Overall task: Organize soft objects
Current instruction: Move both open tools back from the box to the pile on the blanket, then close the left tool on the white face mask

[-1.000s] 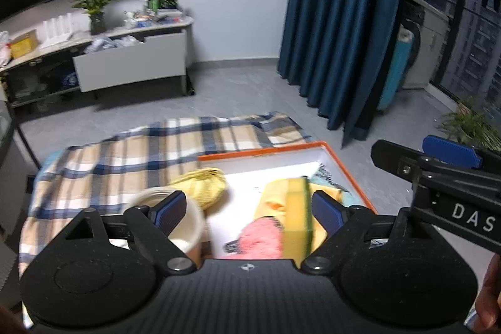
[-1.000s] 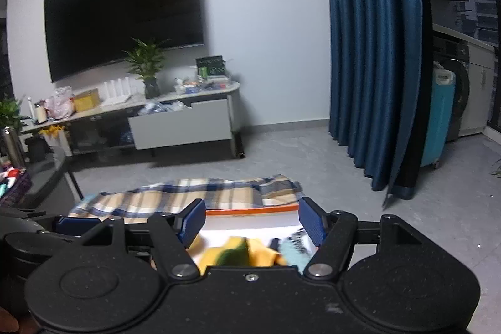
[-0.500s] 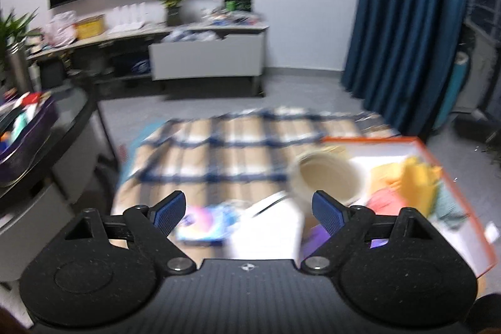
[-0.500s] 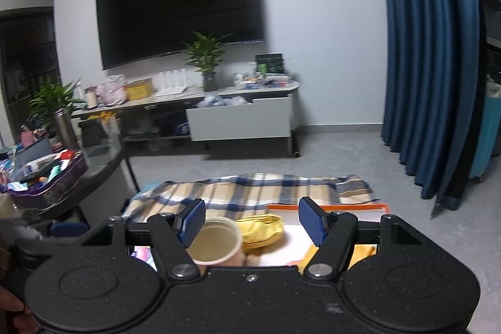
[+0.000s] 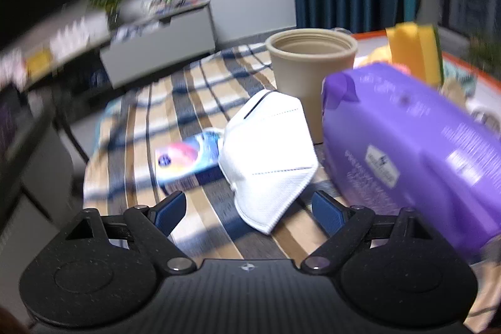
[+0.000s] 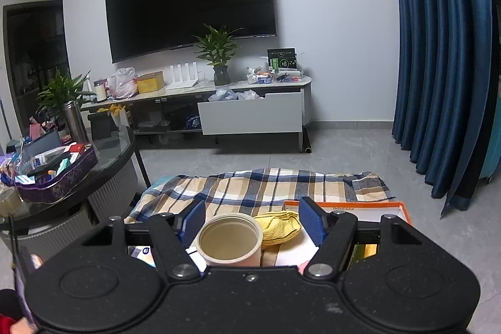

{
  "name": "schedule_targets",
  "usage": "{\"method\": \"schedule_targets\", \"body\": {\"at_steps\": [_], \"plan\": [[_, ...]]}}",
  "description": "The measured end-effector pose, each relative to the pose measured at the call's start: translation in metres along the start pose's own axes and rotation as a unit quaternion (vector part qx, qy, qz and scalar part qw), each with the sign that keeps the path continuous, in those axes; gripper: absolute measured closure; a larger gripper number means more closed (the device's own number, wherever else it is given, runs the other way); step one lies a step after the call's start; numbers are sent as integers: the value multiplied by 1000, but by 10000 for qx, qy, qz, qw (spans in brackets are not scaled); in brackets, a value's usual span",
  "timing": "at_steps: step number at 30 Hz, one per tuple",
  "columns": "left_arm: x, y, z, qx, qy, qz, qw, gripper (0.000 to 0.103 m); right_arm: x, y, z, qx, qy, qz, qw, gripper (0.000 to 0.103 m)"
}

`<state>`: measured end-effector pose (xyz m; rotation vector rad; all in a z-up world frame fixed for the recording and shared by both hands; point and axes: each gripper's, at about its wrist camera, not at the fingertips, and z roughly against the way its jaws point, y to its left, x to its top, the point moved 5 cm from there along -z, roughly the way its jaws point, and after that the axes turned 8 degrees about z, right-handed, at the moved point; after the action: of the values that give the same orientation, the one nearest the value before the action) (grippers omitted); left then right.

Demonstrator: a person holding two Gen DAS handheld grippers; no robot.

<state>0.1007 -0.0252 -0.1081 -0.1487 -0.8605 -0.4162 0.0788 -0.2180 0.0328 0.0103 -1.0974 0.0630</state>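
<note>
In the left wrist view a folded white face mask [image 5: 269, 155] lies on the plaid cloth [image 5: 162, 102], just ahead of my open, empty left gripper [image 5: 250, 208]. A purple soft pack [image 5: 407, 152] lies to its right and a small colourful tissue packet [image 5: 188, 158] to its left. A beige cup [image 5: 310, 64] stands behind. A yellow sponge [image 5: 413, 52] stands in the orange-rimmed white tray [image 5: 479, 74]. My right gripper [image 6: 250, 223] is open and empty above the cup [image 6: 230, 240], next to a yellow cloth [image 6: 278, 227] and the tray [image 6: 369, 204].
A glass round table [image 6: 103, 165] with a purple box of items stands at the left. A TV console [image 6: 250, 111] with an open drawer lines the far wall. Blue curtains [image 6: 438, 68] hang at the right. Grey floor lies beyond the cloth.
The left gripper has swung left off the tray and dropped low toward the mask and purple pack. The right gripper has turned left, from over the tray to over the cup.
</note>
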Motion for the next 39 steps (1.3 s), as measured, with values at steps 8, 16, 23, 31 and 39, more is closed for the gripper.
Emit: {"method": "schedule_targets", "body": {"at_steps": [8,16,23,31,39], "plan": [[14,-5,-28,182,-588,-585,9964,12,-3,-1,-10,44,110,-12,9999,25],[26,0,-46,244,-833,-589,9945,11,-3,1,-18,116,162,-102,9997,25],[37,-2,-65,417,-852,-998,9905,30,-2,6,-22,160,190,-58,9997,25],[48,-4,-65,-31,-714,-635,9954,53,1,24,-27,315,261,64,9991,25],[67,66,-9,-712,-918,1506,9817,55,-8,64,-50,757,576,94,9954,25]]}}
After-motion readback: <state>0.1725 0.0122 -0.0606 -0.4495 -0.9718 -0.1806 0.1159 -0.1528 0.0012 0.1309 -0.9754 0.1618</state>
